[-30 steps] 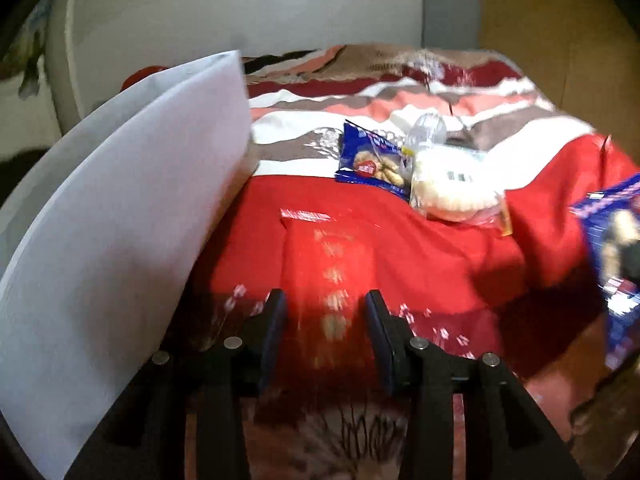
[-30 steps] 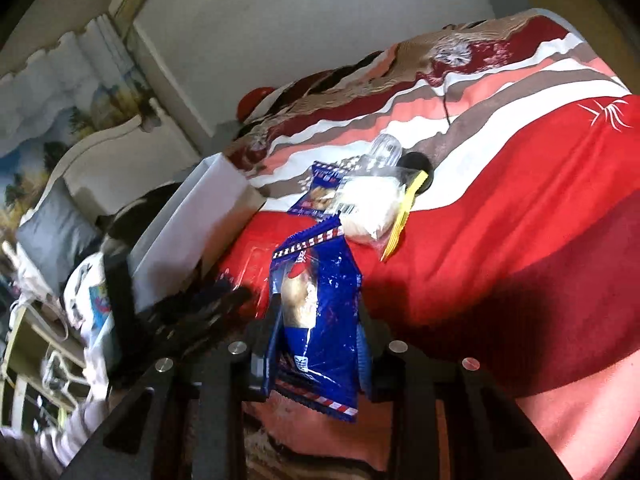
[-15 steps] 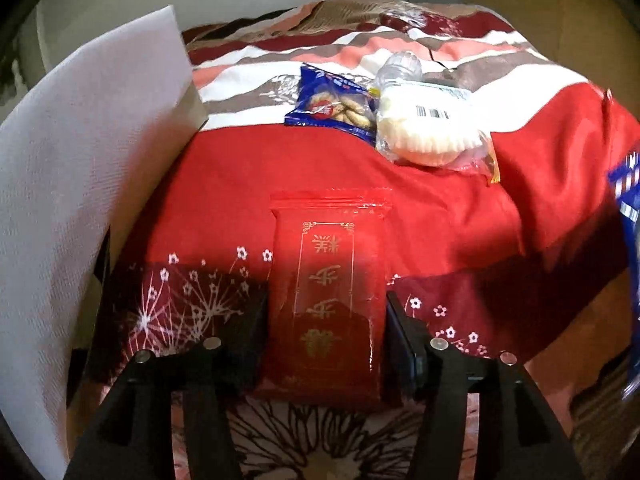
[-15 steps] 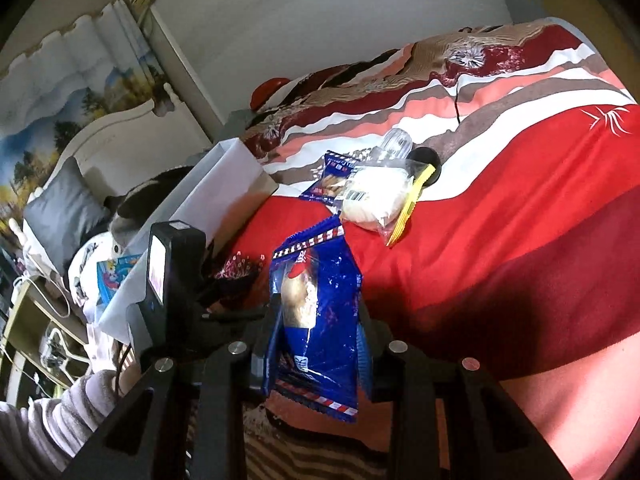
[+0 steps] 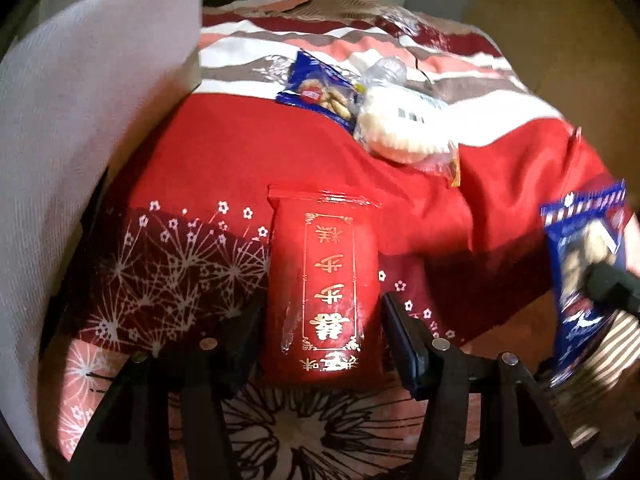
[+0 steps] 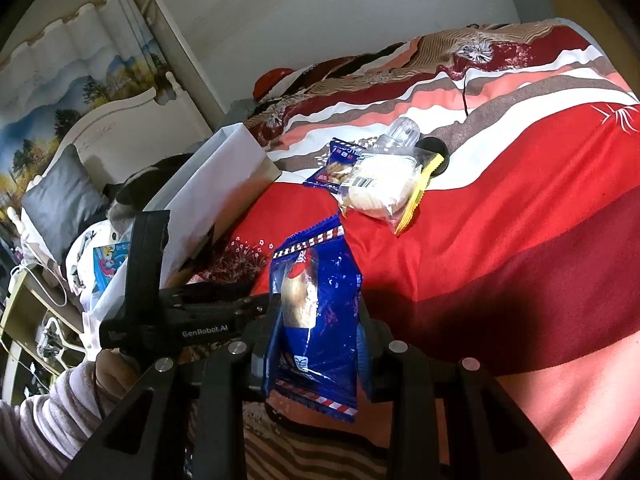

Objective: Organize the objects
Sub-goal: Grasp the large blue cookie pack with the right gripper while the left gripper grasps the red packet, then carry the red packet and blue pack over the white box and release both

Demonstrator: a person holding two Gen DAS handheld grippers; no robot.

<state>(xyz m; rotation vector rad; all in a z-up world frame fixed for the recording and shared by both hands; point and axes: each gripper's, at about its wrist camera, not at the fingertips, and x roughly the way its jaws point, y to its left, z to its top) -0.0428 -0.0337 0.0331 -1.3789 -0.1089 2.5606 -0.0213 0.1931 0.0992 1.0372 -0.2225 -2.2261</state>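
Observation:
My left gripper (image 5: 322,320) has its jaws on both sides of a red snack packet with gold characters (image 5: 324,276) that lies on the bedspread; whether they squeeze it is not visible. My right gripper (image 6: 316,320) is shut on a blue snack bag (image 6: 316,312) and holds it above the bed; the bag also shows at the right edge of the left wrist view (image 5: 584,272). A white bag (image 5: 80,128) stands open at the left. Further back lie a small blue cookie packet (image 5: 320,92), a clear bag of white cakes (image 5: 400,132) and a plastic bottle (image 5: 386,70).
The bed has a red, white and brown patterned cover (image 6: 520,200). A headboard (image 6: 108,128), a grey pillow (image 6: 60,200) and clutter stand at the left. A black cable (image 6: 464,96) and a round black object (image 6: 434,148) lie behind the cakes.
My left gripper has moved forward over the red packet, so its jaws now flank it. My right gripper keeps the blue bag and has barely moved.

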